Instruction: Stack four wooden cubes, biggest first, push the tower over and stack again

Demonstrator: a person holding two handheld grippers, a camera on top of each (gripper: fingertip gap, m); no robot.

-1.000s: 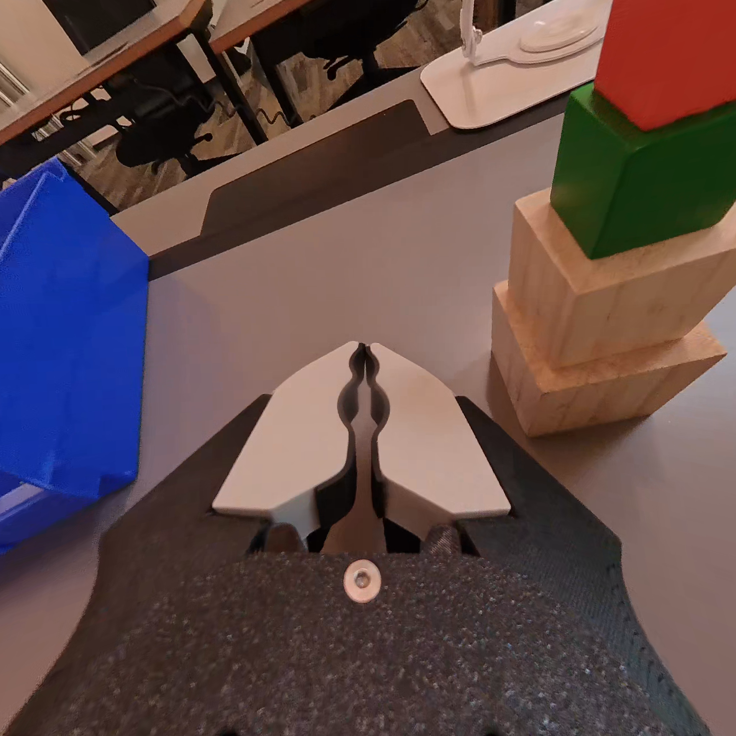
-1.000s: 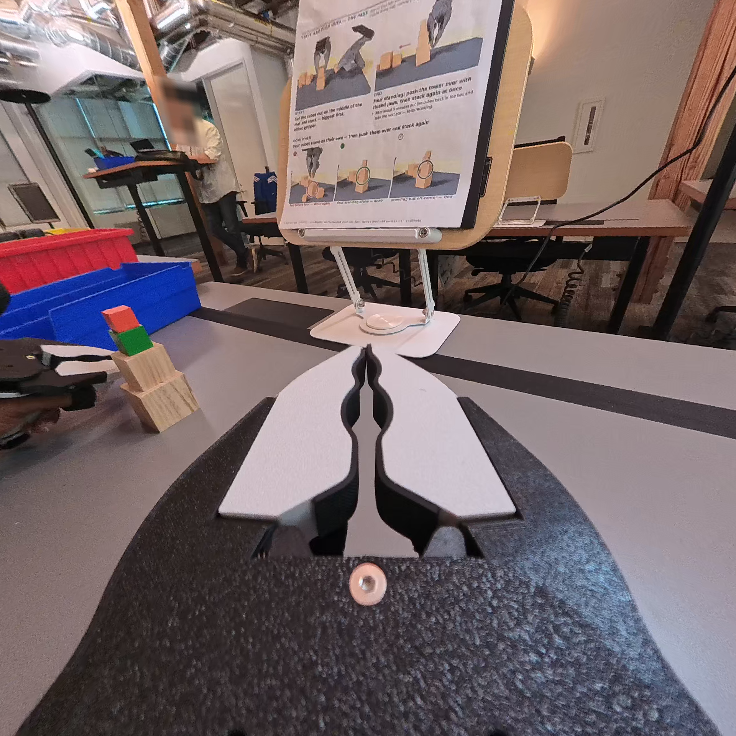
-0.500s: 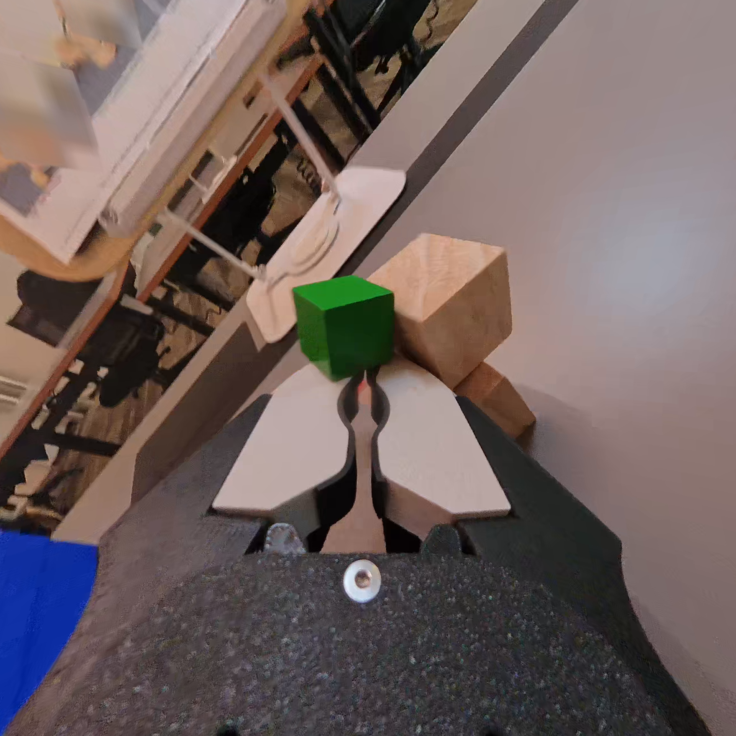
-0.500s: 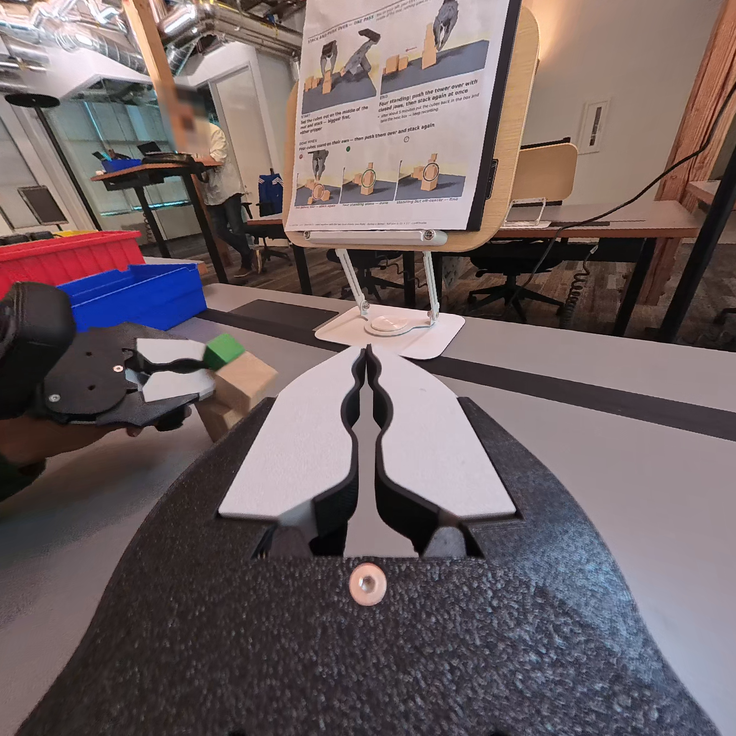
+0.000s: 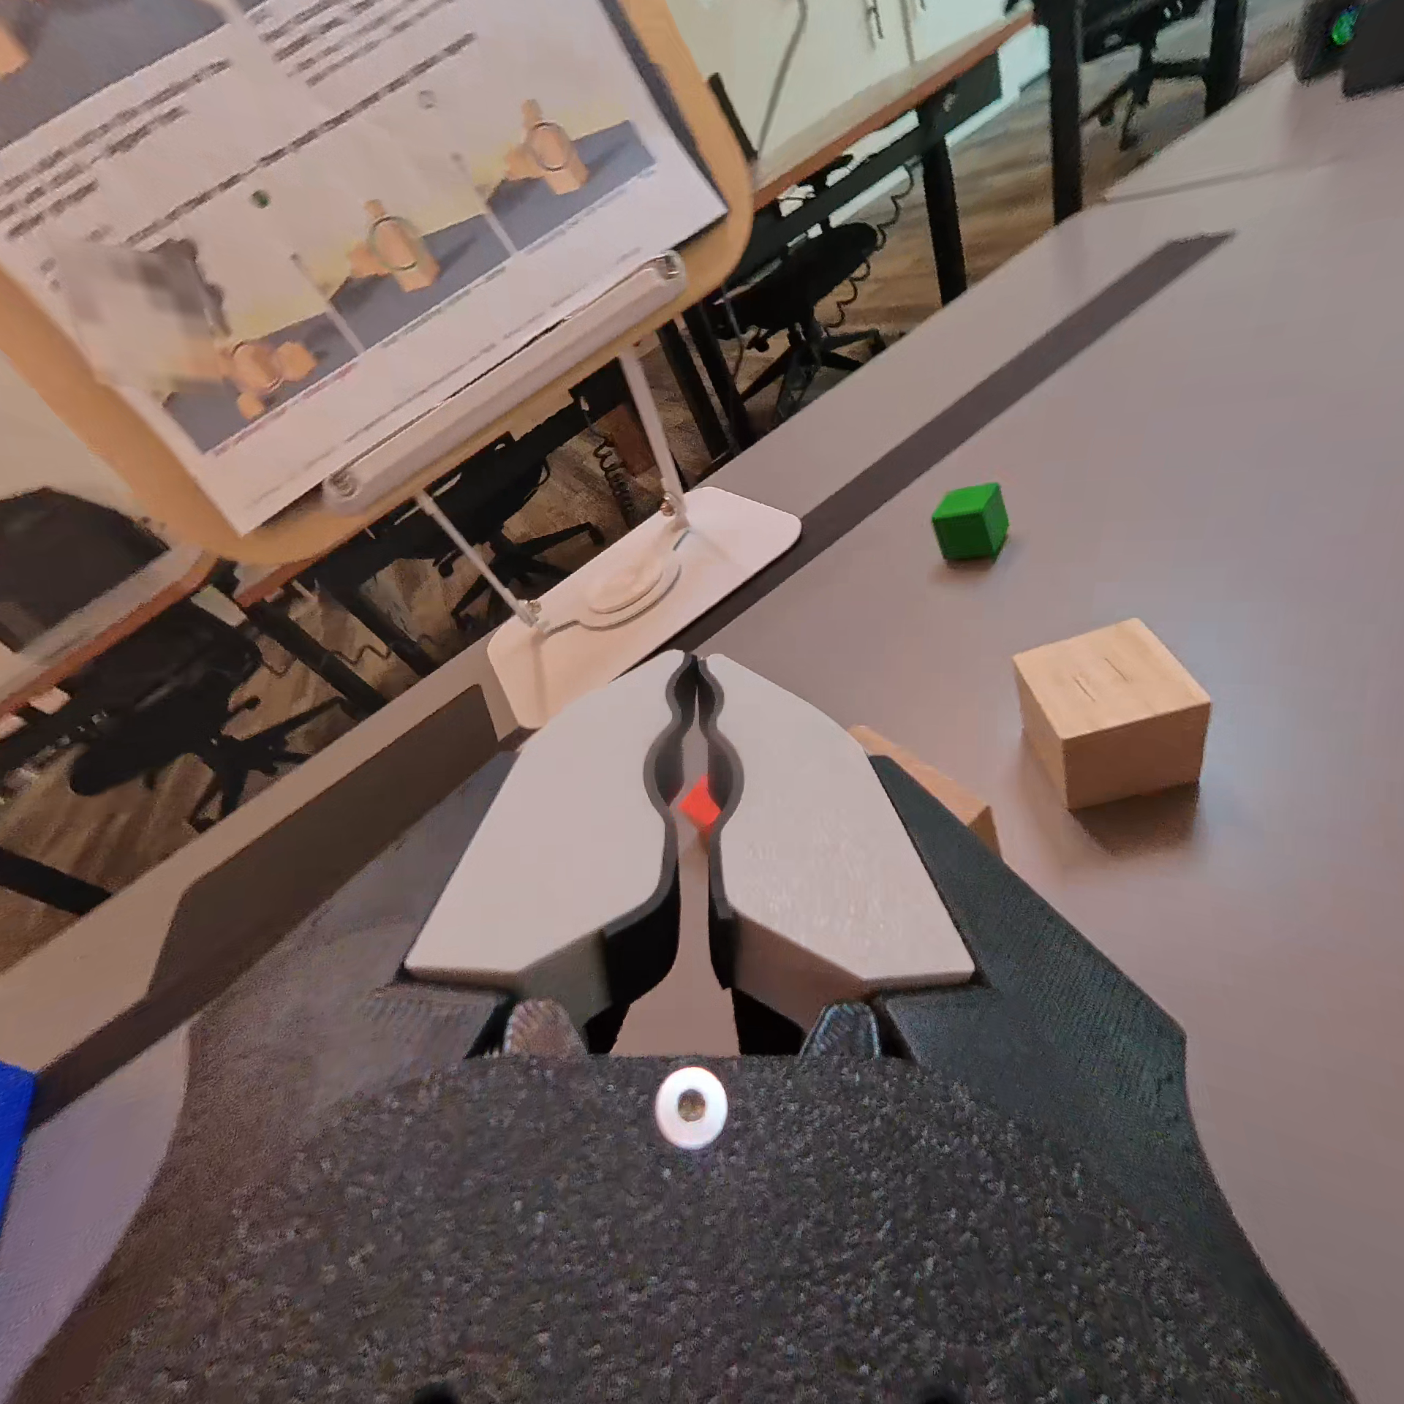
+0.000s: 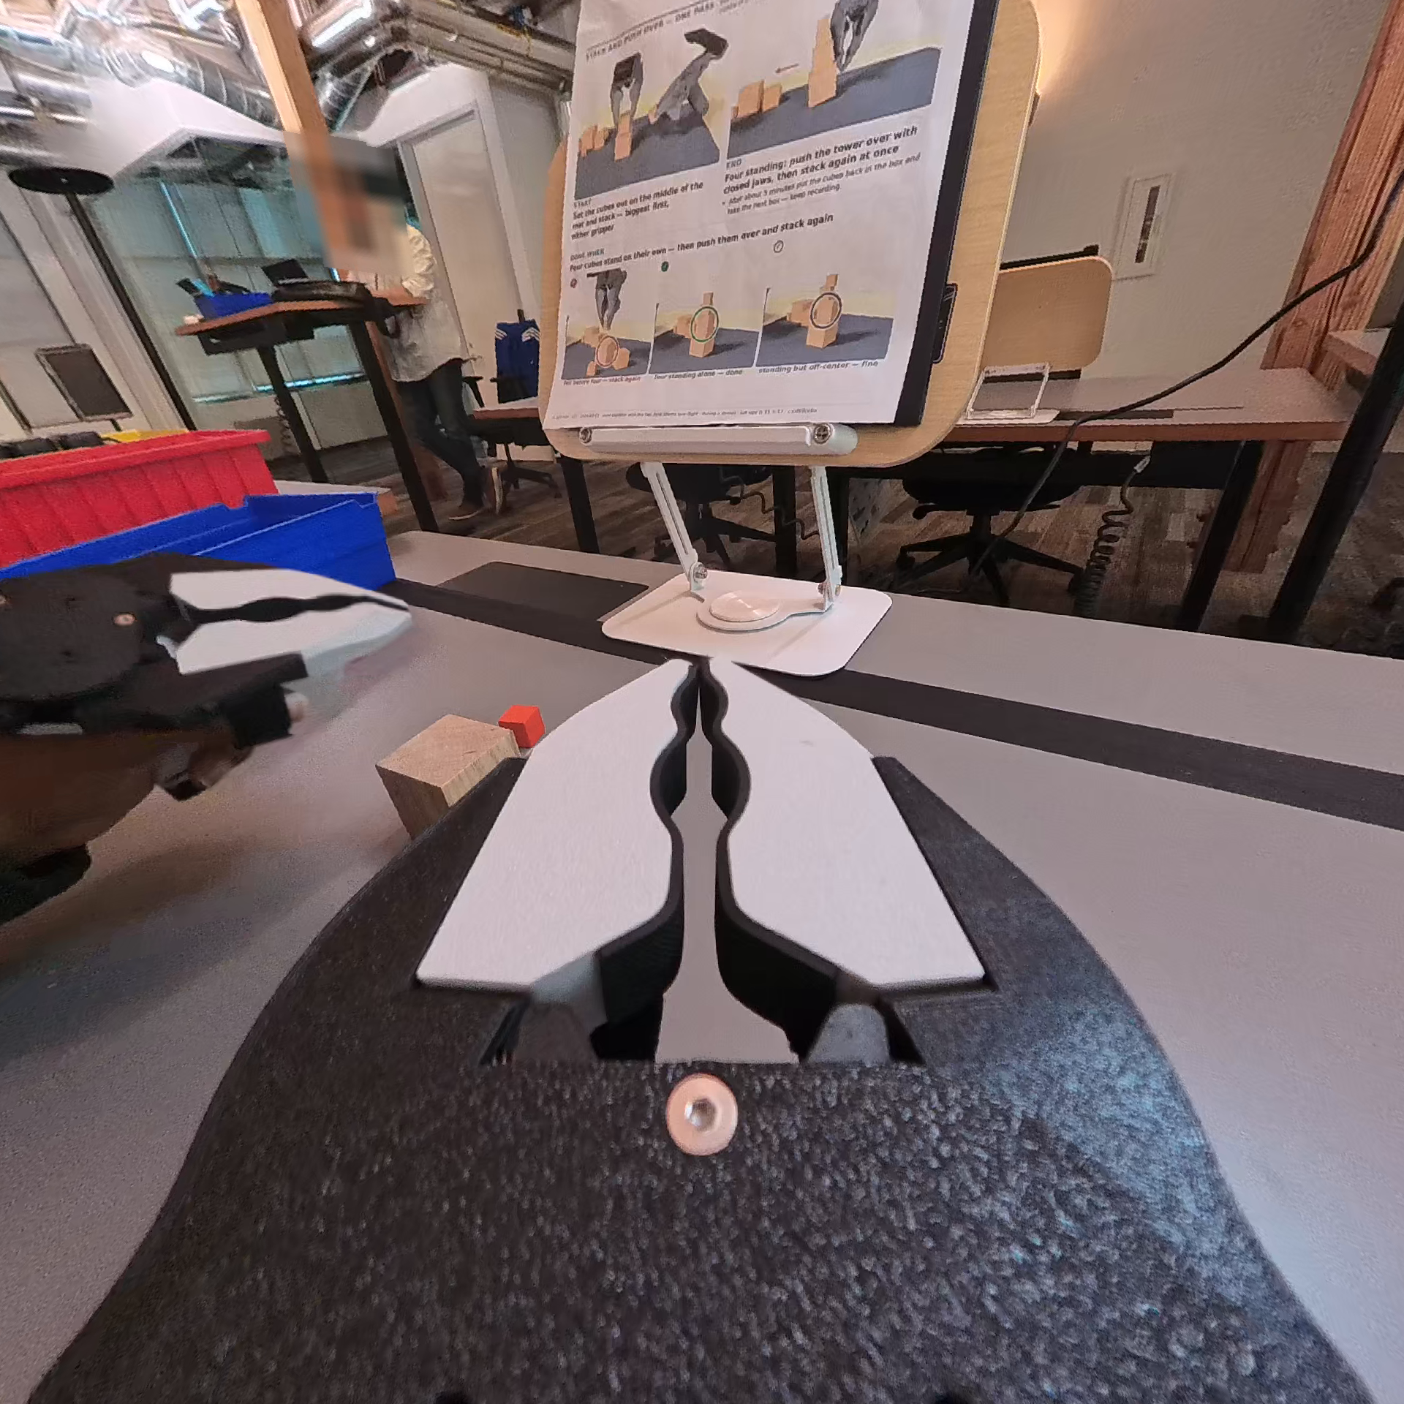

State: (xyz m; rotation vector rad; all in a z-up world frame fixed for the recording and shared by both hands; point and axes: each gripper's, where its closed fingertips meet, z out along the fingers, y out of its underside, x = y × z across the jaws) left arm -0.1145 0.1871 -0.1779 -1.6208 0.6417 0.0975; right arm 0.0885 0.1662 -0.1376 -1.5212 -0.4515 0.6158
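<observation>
Your left gripper (image 5: 695,668) is closed on nothing and hangs above the table (image 5: 1139,380). The red cube (image 5: 699,804) shows on the table through the slot between its fingers, beside the big wooden cube (image 5: 934,775) that the gripper half hides. The smaller wooden cube (image 5: 1109,710) and the green cube (image 5: 970,522) lie apart, farther right. No cube rests on another. Your right gripper (image 6: 699,668) is closed and empty too, facing the stand base (image 6: 748,623). A second ago all four cubes stood stacked beside your left gripper; half a second ago they were toppling against it.
</observation>
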